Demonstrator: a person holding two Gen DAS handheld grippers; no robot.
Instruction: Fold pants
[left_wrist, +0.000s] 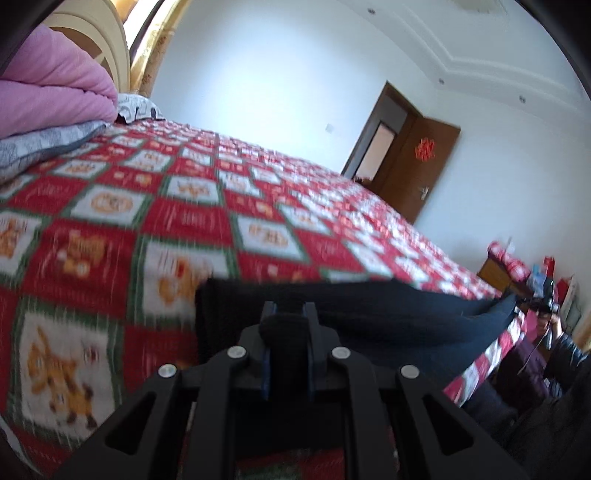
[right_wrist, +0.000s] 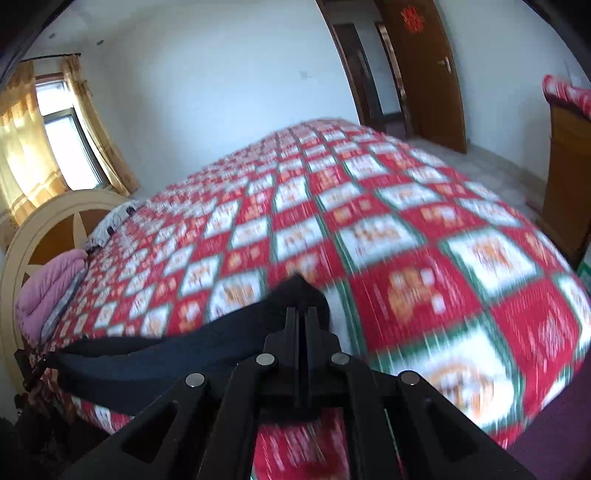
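Observation:
Dark pants (left_wrist: 369, 314) lie stretched along the near edge of a bed with a red, white and green checked cover (left_wrist: 184, 206). My left gripper (left_wrist: 288, 314) is shut on one end of the pants, with a thick fold of cloth bunched between its fingers. In the right wrist view the pants (right_wrist: 166, 354) run off to the left, and my right gripper (right_wrist: 303, 314) is shut on their other end, with cloth bulging just past the fingertips. Both views are motion-blurred.
A pink quilt (left_wrist: 51, 85) on grey bedding (left_wrist: 37, 147) sits at the head of the bed by a round wooden headboard (right_wrist: 48, 229). A brown door (left_wrist: 413, 162) stands open beyond the bed. A wooden cabinet (right_wrist: 565, 177) stands right. A curtained window (right_wrist: 55, 133) is at the left.

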